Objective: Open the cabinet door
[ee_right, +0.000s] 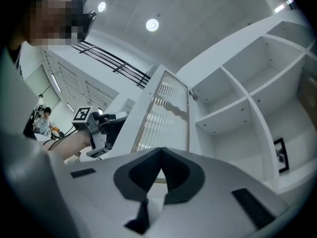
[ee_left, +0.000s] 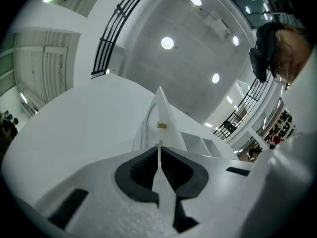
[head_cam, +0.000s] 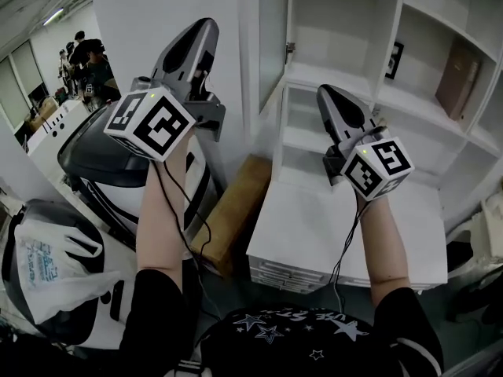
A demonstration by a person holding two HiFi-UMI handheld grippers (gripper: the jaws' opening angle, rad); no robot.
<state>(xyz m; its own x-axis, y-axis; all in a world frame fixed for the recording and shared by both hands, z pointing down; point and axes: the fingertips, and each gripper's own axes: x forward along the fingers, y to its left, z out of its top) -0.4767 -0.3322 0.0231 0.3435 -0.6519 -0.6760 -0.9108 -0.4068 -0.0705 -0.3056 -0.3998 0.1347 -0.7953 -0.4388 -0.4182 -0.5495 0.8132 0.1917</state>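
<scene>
The white cabinet (head_cam: 346,77) of open shelves fills the upper right of the head view. Its ribbed-glass door (ee_right: 163,113) stands swung out toward me, nearly edge-on (head_cam: 271,69) in the head view. My left gripper (head_cam: 206,26) points upward to the left of the door, apart from it, jaws shut with nothing between them. In the left gripper view (ee_left: 159,150) the door's edge (ee_left: 159,103) rises straight ahead. My right gripper (head_cam: 324,93) points up at the shelves just right of the door, also shut and empty (ee_right: 159,168).
A low white unit (head_cam: 346,226) stands under my right arm. A cardboard box (head_cam: 236,203) leans beside it. The shelves hold a framed picture (head_cam: 394,60) and a brown book (head_cam: 457,77). A white plastic bag (head_cam: 55,265) lies lower left. People (head_cam: 86,61) stand far left.
</scene>
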